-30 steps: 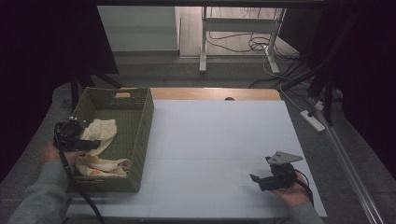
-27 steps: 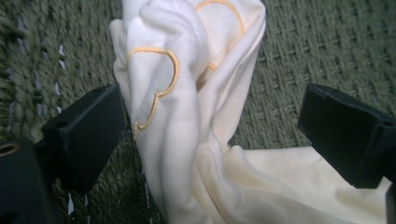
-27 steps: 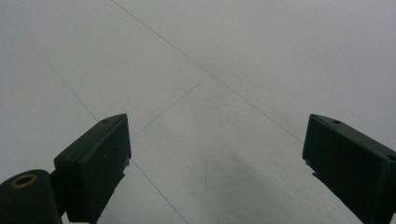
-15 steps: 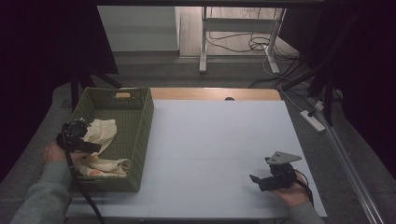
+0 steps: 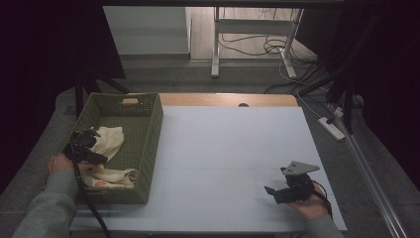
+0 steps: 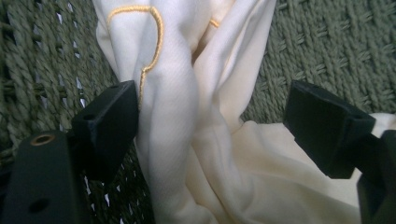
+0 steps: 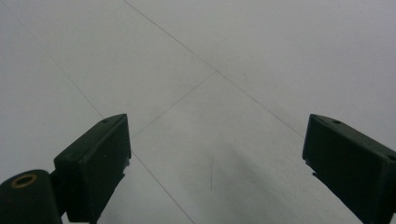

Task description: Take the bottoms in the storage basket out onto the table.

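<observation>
Table [image 5: 233, 148] lay broad and pale; green basket [image 5: 148, 134] sat at its left edge. Cream cloth [image 5: 110, 141] lay bunched inside basket, long axis running from near end toward far end. Left gripper [image 5: 85, 141] was right over it, by far nearer hand. Its jaws stood spread, twisted fold of cloth [image 6: 187, 116] rising between them, brushing one jaw. Right gripper [image 5: 277, 191] rested well apart, jaws spread over bare table.
</observation>
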A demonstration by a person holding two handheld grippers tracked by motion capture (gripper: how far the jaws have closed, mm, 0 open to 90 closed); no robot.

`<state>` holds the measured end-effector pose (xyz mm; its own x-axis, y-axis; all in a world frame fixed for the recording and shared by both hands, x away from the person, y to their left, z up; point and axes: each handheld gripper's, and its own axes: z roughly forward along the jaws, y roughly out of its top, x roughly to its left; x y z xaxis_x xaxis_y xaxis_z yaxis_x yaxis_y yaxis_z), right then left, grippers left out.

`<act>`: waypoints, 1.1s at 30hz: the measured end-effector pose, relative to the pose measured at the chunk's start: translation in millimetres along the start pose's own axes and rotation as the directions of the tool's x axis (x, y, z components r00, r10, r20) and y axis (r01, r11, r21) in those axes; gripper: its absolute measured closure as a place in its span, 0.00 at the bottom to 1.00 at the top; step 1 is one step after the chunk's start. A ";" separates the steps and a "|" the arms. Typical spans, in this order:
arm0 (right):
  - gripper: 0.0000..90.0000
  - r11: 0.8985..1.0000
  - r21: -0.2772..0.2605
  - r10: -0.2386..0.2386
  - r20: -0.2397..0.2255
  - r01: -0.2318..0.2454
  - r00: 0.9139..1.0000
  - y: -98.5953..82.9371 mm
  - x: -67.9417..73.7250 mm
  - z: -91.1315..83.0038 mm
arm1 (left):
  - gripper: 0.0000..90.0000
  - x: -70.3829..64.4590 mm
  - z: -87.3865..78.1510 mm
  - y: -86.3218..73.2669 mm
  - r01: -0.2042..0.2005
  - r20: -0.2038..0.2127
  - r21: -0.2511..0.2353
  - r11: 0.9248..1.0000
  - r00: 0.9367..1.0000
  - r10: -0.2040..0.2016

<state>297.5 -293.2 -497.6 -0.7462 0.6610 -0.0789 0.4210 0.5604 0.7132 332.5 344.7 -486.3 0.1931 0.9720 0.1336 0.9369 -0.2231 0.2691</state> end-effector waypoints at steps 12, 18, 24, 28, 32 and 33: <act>0.09 1.000 0.005 -0.003 -0.001 0.003 1.000 -0.1 0.1 0.6 | 0.46 -9.2 10.7 3.0 -0.054 -0.125 0.103 0.993 0.990 0.067; 0.09 1.000 0.008 -0.004 0.001 0.004 1.000 -0.3 -0.1 0.9 | 0.61 -8.5 10.9 2.7 -0.044 -0.132 0.100 0.994 0.990 0.057; 0.09 1.000 0.012 -0.003 0.002 0.003 1.000 -0.3 0.0 1.1 | 0.70 -7.5 10.4 2.6 -0.041 -0.121 0.095 0.995 0.991 0.052; 0.09 1.000 0.012 -0.003 0.003 0.003 1.000 -0.3 0.0 1.3 | 0.71 -7.5 9.8 2.6 -0.043 -0.120 0.090 0.995 0.991 0.054; 0.09 1.000 0.014 -0.004 0.004 0.004 1.000 -0.3 0.1 1.3 | 0.74 -7.9 8.2 2.6 -0.046 -0.123 0.080 0.996 0.991 0.056; 0.09 1.000 0.014 -0.005 0.005 0.005 1.000 -0.3 0.0 1.3 | 0.74 -8.0 7.4 2.5 -0.048 -0.123 0.074 0.996 0.991 0.057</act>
<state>298.0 -292.8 -498.7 -0.7459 0.6606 -0.0854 0.4246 0.5703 0.7032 335.5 337.0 -493.7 0.2090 0.9412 0.2654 0.9456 -0.2638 0.1906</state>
